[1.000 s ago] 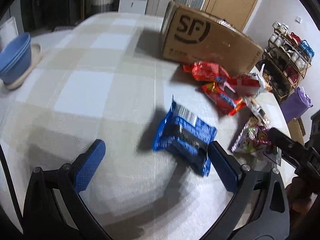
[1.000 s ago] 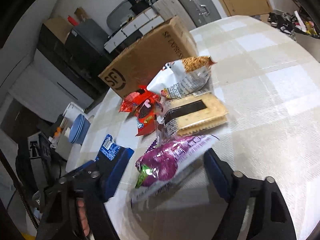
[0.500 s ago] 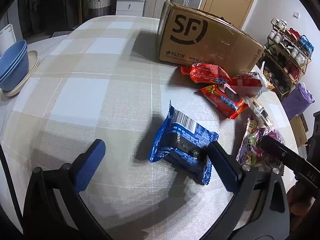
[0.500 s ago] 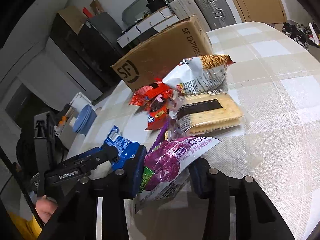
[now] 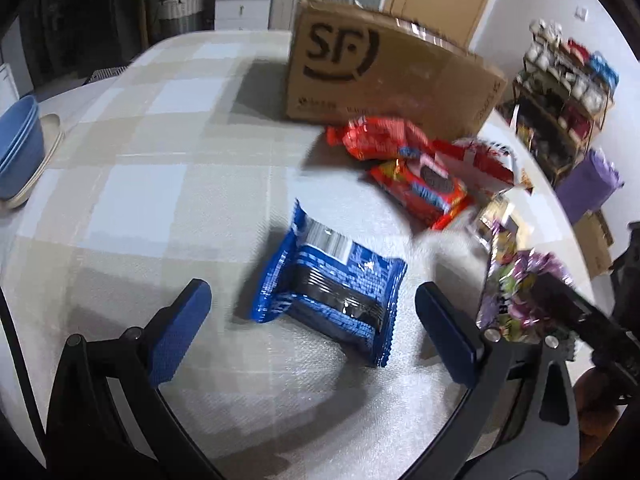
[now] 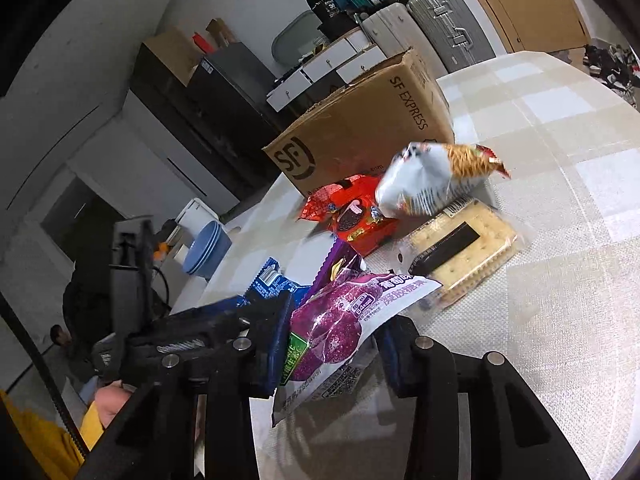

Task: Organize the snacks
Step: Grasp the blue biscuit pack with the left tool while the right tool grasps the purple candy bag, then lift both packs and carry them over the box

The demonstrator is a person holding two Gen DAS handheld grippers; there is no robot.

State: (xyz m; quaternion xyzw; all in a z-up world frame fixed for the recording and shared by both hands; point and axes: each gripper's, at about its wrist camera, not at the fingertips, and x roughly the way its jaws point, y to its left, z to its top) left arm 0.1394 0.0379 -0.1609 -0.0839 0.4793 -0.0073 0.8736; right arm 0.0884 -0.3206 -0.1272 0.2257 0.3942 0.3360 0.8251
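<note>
Checked beige tablecloth (image 5: 160, 184) covers the table, storage room clutter behind: white drawers, suitcases, shoe rack at right. SF cardboard box (image 5: 384, 76) stands at the far side of the cloth. Snack pile just in front of it: two red packets (image 5: 416, 176), a white noodle-snack bag (image 6: 436, 184), a clear-wrapped cracker pack (image 6: 464, 248). Blue cookie packet (image 5: 332, 284) lies flat on the cloth, between the spread fingers of the left gripper (image 5: 316, 328); pads not touching it. Right gripper (image 6: 332, 344) is pinching a purple grape-candy bag (image 6: 344, 320), pads pressed on both sides, bag tilted and partly off the cloth. Blue bowls (image 5: 18, 148) stacked at the left table edge. Yellow sleeve (image 6: 44, 440) visible low left in the right wrist view.
</note>
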